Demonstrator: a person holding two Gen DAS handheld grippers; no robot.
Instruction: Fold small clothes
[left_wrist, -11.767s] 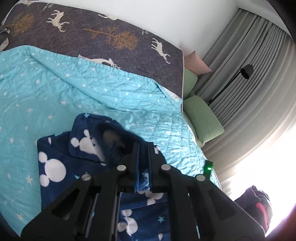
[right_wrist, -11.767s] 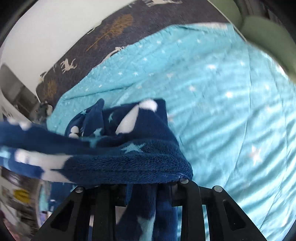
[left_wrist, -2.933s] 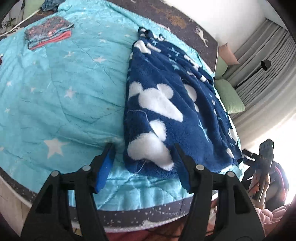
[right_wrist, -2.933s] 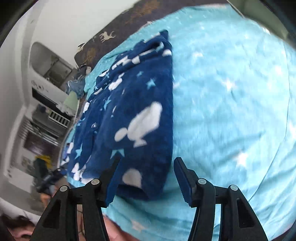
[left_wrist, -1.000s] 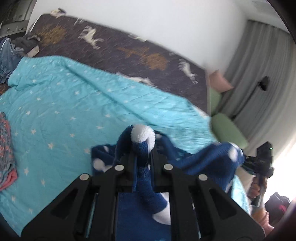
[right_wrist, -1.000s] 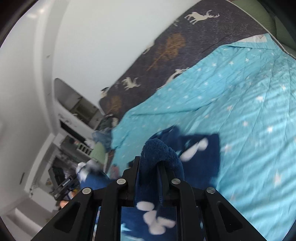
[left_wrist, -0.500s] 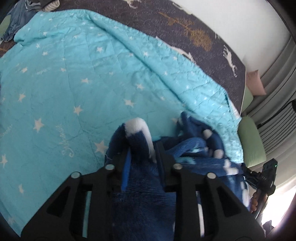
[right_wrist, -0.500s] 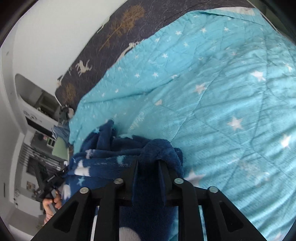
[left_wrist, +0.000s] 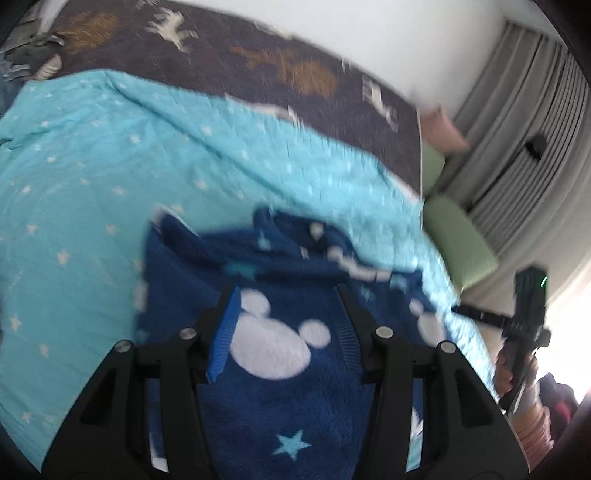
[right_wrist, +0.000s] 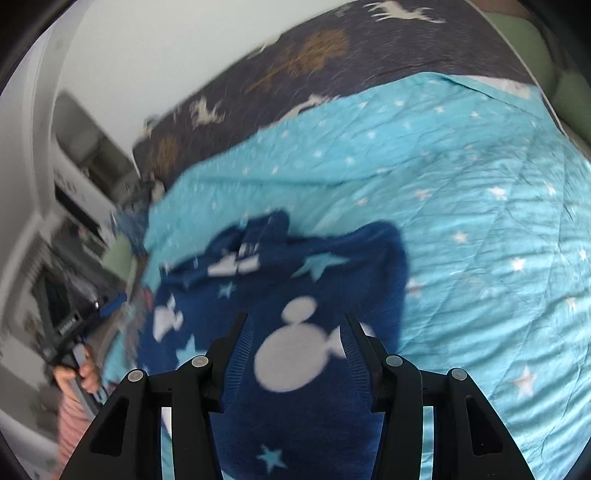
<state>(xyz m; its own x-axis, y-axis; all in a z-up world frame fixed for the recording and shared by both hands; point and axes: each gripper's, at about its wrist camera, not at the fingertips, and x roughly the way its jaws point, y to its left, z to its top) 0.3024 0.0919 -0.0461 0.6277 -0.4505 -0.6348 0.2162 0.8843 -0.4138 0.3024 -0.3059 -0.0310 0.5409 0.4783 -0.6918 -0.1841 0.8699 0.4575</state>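
A navy fleece garment (left_wrist: 273, 347) with white mouse-head shapes and pale blue stars lies on the bed, its far edge rumpled. My left gripper (left_wrist: 288, 291) hovers over its near part with the jaws opening. The fleece lies under the gap and the blue pads (left_wrist: 225, 328) do not press it. In the right wrist view the same garment (right_wrist: 295, 354) fills the foreground. My right gripper (right_wrist: 295, 317) is also opening above it and grips nothing. The person's hands (left_wrist: 517, 373) (right_wrist: 79, 373) show at the frame edges.
A turquoise star quilt (left_wrist: 92, 184) covers the bed over a dark deer-print sheet (left_wrist: 258, 62). Green pillows (left_wrist: 458, 243) and grey curtains (left_wrist: 517, 129) stand to the right. Loose clothes (left_wrist: 22, 62) lie far left. Shelves (right_wrist: 74, 147) line the wall.
Both grippers were shut on raised folds of the fleece a second ago. Their jaws have spread and let go, and the garment now lies doubled over on the quilt.
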